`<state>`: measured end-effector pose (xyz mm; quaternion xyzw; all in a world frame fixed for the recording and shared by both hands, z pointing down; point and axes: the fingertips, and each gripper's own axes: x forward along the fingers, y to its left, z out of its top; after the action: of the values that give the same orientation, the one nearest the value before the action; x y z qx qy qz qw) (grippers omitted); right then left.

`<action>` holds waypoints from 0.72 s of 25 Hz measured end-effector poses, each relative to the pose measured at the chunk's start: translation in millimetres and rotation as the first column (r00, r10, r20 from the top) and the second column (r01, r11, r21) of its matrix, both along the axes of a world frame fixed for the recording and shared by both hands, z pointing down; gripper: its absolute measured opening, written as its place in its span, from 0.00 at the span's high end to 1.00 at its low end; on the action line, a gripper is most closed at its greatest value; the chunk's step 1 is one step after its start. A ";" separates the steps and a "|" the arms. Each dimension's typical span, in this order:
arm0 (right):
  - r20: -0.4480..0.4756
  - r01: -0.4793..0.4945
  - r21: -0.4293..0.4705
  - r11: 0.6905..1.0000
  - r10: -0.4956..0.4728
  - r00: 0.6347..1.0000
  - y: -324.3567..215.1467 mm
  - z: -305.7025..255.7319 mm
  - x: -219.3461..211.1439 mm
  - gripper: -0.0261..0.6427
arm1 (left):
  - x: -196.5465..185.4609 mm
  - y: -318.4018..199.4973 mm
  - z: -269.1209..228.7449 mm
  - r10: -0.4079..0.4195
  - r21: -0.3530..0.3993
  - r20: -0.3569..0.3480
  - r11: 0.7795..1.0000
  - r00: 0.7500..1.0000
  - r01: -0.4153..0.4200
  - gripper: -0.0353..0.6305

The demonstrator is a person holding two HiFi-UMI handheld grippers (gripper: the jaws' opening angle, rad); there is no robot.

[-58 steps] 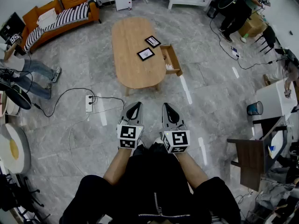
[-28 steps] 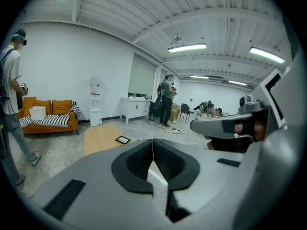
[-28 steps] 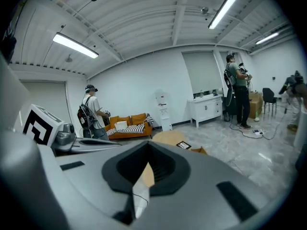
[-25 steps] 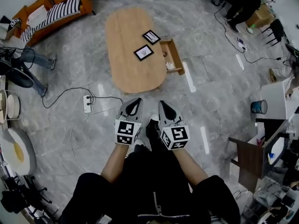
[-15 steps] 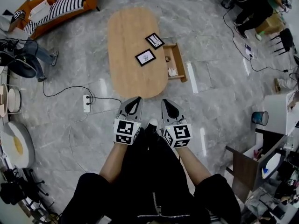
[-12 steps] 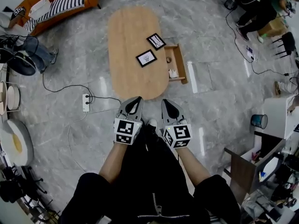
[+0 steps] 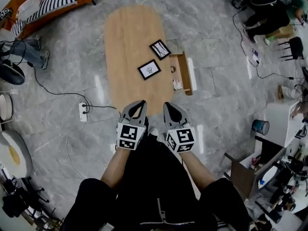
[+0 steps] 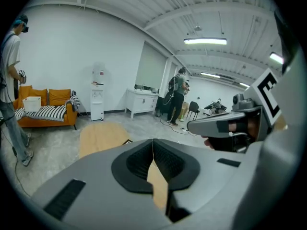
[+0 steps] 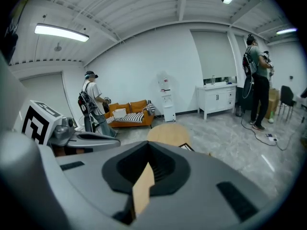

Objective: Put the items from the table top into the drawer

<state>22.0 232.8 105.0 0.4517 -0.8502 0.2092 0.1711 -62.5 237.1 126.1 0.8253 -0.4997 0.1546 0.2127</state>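
Nearer black-framed flat picture (image 7: 149,69) and farther black-framed flat picture (image 7: 160,49) both lie on the light wooden oval worktop (image 7: 127,32). The first is just beside the open wooden drawer (image 7: 187,76). The second is at the drawer's far inner corner.

The drawer stands pulled out and holds a small dark ring-like thing (image 7: 172,69) and a small white thing (image 7: 177,84), both too small to identify.

Left tongs (image 7: 138,106) and right tongs (image 7: 169,108) are each closed together with nothing between them. They are held side by side, well apart from the drawer on the person's side.

Judgement: the task is at the approach stage. Neither picture is stowed, so both remain to be lifted and laid in the drawer.
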 end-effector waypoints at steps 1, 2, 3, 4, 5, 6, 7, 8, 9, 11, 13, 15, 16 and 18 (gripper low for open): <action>-0.009 0.000 -0.011 1.000 0.000 1.000 -11.1 3.6 -5.0 0.95 | -3.8 -11.5 2.6 0.007 -0.006 -0.002 1.000 1.000 -0.007 0.93; -0.017 0.001 -0.023 1.000 -0.001 1.000 -21.5 6.8 -10.0 0.95 | -7.9 -21.8 5.9 0.011 -0.013 -0.007 1.000 1.000 -0.011 0.92; -0.023 0.000 -0.034 0.999 -0.001 1.000 -31.3 8.8 -15.0 0.95 | -12.4 -31.1 8.8 0.012 -0.020 -0.015 1.000 1.000 -0.012 0.93; -0.026 -0.002 -0.042 0.999 0.001 1.000 -40.7 9.7 -20.1 0.95 | -17.6 -39.6 11.3 0.009 -0.023 -0.023 1.000 1.000 -0.010 0.92; -0.027 -0.005 -0.046 0.999 0.004 1.000 -50.3 9.9 -25.1 0.95 | -23.1 -48.0 13.9 0.006 -0.026 -0.030 1.000 1.000 -0.006 0.92; -0.027 -0.010 -0.048 0.999 0.009 1.000 -60.0 9.7 -29.6 0.95 | -28.6 -56.2 17.4 0.002 -0.031 -0.035 1.000 0.999 -0.003 0.92; -0.027 -0.016 -0.048 0.999 0.014 1.000 -69.3 9.9 -33.3 0.95 | -33.5 -64.0 21.9 -0.002 -0.040 -0.038 0.999 0.999 0.001 0.93; -0.027 -0.020 -0.049 0.999 0.019 0.999 -78.0 10.6 -36.1 0.95 | -37.7 -71.5 27.0 -0.006 -0.049 -0.040 0.999 0.999 0.004 0.93; -0.023 -0.021 -0.049 0.999 0.020 1.000 -86.0 11.9 -38.5 0.95 | -41.0 -78.7 32.2 -0.009 -0.058 -0.042 0.998 0.999 0.006 0.93; -0.002 -0.006 -0.045 0.999 0.006 1.000 -98.1 14.7 -43.0 0.95 | -44.8 -92.2 42.7 -0.013 -0.067 -0.044 0.998 0.999 0.010 0.93; 0.020 0.018 -0.040 0.999 -0.017 1.000 -106.7 19.9 -45.8 0.95 | -45.4 -105.3 55.2 -0.017 -0.069 -0.044 0.998 0.999 0.014 0.92; 0.016 0.020 -0.055 0.998 -0.019 1.000 -115.3 34.2 -43.9 0.95 | -44.1 -116.3 71.2 -0.017 -0.079 -0.039 0.997 0.999 0.014 0.93; 0.006 0.015 -0.069 0.998 -0.015 1.000 -119.6 44.6 -41.0 0.95 | -42.6 -119.4 79.6 -0.018 -0.088 -0.038 0.996 0.999 0.015 0.93; -0.011 0.007 -0.098 0.995 -0.008 1.000 -130.6 68.8 -35.1 0.95 | -39.7 -124.5 97.3 -0.022 -0.101 -0.034 0.995 0.999 0.019 0.93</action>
<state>-13.2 102.1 173.8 0.4407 -0.8397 0.2476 0.1985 -102.2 112.6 223.4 0.8111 -0.4959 0.1627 0.2642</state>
